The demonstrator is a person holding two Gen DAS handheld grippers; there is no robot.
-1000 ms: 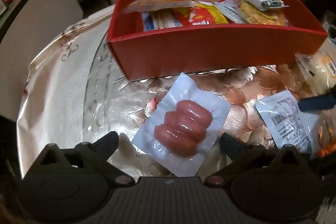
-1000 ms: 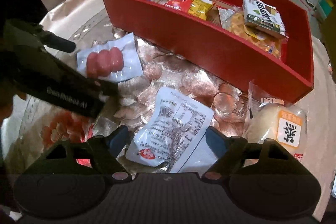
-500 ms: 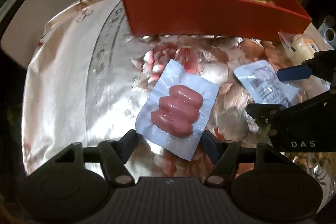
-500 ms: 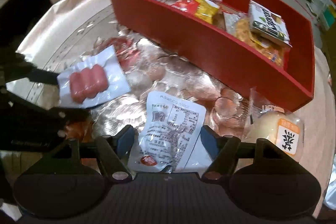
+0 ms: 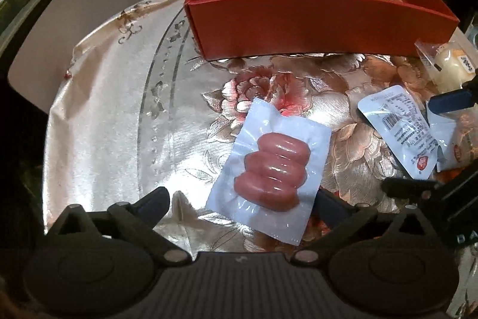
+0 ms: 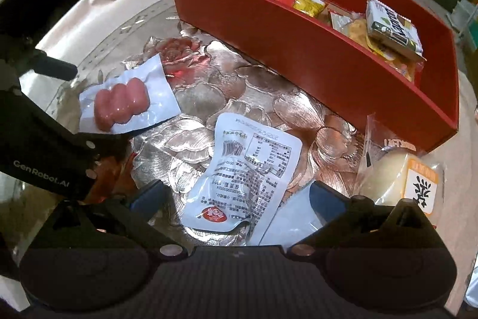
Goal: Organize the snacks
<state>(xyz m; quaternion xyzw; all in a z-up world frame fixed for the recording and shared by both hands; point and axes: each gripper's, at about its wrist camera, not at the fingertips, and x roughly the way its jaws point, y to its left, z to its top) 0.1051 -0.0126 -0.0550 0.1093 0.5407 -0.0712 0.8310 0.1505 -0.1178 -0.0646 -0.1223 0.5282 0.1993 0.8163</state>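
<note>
Jaws on both grippers are opening wide right now, nothing pinched in either. Half a second back each pair sat about half closed, so this looks like a reset before the actual grabs.

Left gripper (image 5: 242,204) hangs over the sausage pack (image 5: 270,172), which lies flat on the counter (image 5: 104,121), on the near side of the red box (image 5: 313,23) and well apart from it. The pack sits between the left jaws, closer to the right-hand one, but they aren't touching it. Right gripper (image 6: 239,193) hangs over the white printed pouch (image 6: 248,166), also short of the box, with a wrapped pale bun (image 6: 394,175) just beside it. The box already holds several packets, so my guess is three loose snacks are left to load.
</note>
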